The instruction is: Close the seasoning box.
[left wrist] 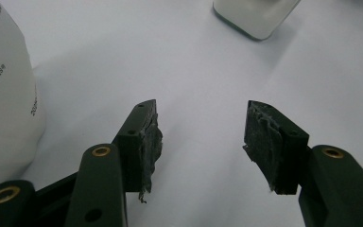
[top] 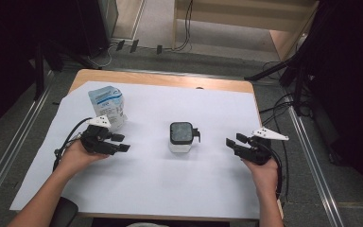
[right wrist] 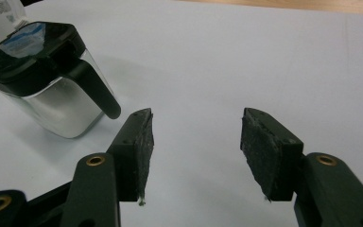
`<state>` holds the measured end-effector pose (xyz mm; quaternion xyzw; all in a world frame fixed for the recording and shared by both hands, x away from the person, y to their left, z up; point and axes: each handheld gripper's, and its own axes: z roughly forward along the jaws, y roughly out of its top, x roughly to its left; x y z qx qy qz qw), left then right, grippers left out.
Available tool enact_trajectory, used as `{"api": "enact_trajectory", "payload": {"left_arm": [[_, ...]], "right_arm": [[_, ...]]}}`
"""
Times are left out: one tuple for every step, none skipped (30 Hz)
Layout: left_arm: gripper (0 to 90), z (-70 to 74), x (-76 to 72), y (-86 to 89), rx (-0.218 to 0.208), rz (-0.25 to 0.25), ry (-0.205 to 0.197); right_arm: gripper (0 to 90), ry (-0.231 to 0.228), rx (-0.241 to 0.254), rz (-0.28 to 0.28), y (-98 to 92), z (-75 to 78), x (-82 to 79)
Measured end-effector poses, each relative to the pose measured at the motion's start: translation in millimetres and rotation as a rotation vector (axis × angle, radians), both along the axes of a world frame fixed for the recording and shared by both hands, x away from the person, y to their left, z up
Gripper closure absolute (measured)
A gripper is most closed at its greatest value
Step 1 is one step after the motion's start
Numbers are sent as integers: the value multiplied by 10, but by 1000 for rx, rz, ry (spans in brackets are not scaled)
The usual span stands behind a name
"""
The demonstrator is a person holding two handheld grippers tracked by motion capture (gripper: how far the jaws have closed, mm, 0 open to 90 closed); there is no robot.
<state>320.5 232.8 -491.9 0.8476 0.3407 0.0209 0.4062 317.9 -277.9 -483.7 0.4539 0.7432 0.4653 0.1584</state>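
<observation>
Grey floor with rails and trailing cables surrounds a wooden table (top: 160, 78) under a white sheet (top: 146, 184) that covers nearly all of it.

Pouch (top: 108, 106), near the sheet's far-left corner: white with a blue panel, standing upright, top edge crumpled. Probably soft and light; walls should give under the pads, so take it low on the body or by the top seam. Small dark print runs up its side in the left gripper view (left wrist: 2, 94); digits there, too blurred to read. No brand legible.

Jug (top: 182, 136), about mid-sheet: clear, squarish body, black lid, black handle on the right side. Looks rigid and likely slick on the clear walls (right wrist: 56, 111); the handle (right wrist: 92, 87) is the safer hold. Appears empty, so light, and could tip if nudged high up.

Left gripper (top: 121, 143): jaws apart, nothing between them, just right of the pouch and pointing toward the jug.

Right gripper (top: 233, 142): jaws apart and empty, right of the jug, well apart from it, pointing at the handle side.
</observation>
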Motion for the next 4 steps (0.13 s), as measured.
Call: {"api": "enact_trajectory", "payload": {"left_arm": [[459, -1, 0, 0, 2, 2, -1], [458, -2, 2, 3, 2, 0, 2], [454, -4, 0, 0, 6, 4, 0], [453, -5, -1, -1, 8, 6, -1]], "right_arm": [[458, 2, 1, -1, 4, -3, 2], [458, 2, 3, 0, 8, -6, 7], [456, 1, 0, 1, 11, -10, 12], [454, 2, 0, -1, 15, -13, 16]]}}
